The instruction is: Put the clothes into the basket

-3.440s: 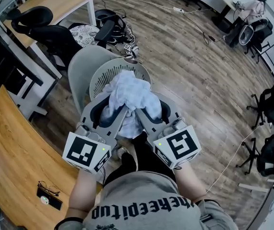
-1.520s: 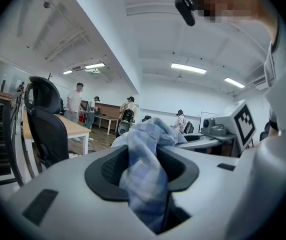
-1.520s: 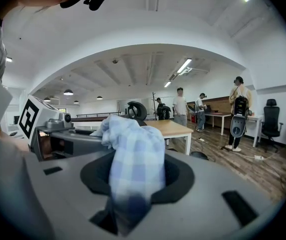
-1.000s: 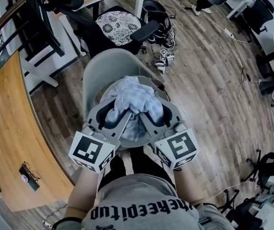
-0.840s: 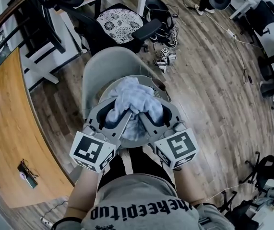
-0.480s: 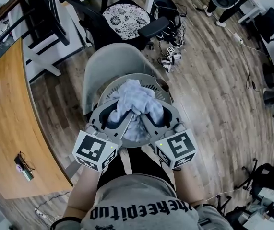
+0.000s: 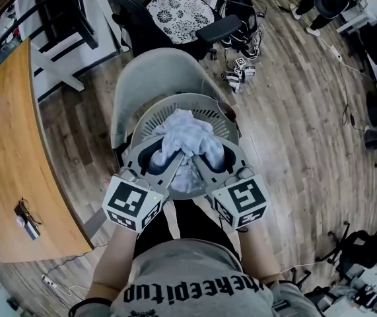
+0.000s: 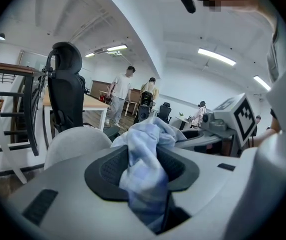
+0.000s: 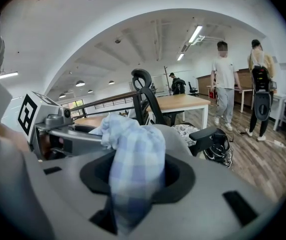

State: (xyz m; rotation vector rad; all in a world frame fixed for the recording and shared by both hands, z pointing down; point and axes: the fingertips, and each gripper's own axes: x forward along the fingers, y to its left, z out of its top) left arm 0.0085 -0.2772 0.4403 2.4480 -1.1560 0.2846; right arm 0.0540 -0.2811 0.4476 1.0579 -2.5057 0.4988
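A bundle of pale blue checked clothes [image 7: 184, 139] hangs over the round white slatted basket [image 7: 201, 107], which stands on a grey chair seat. My left gripper [image 7: 170, 152] is shut on the bundle's left side, and the cloth [image 8: 144, 169] bulges out between its jaws. Shut on the right side is my right gripper [image 7: 197, 152], with the checked cloth [image 9: 132, 171] pinched in it. Both grippers point forward and slightly down, side by side. The basket's inside is mostly hidden by the cloth and the grippers.
The grey chair [image 7: 150, 84] holds the basket. Behind it stands a black office chair with a patterned cushion [image 7: 178, 15]. A wooden desk [image 7: 6, 157] runs along the left. Cables and small marker cubes [image 7: 241, 71] lie on the wood floor. Two people [image 9: 225, 84] stand far off.
Both grippers have come down together with the bundle, closer to the basket. The grips on the cloth look the same.
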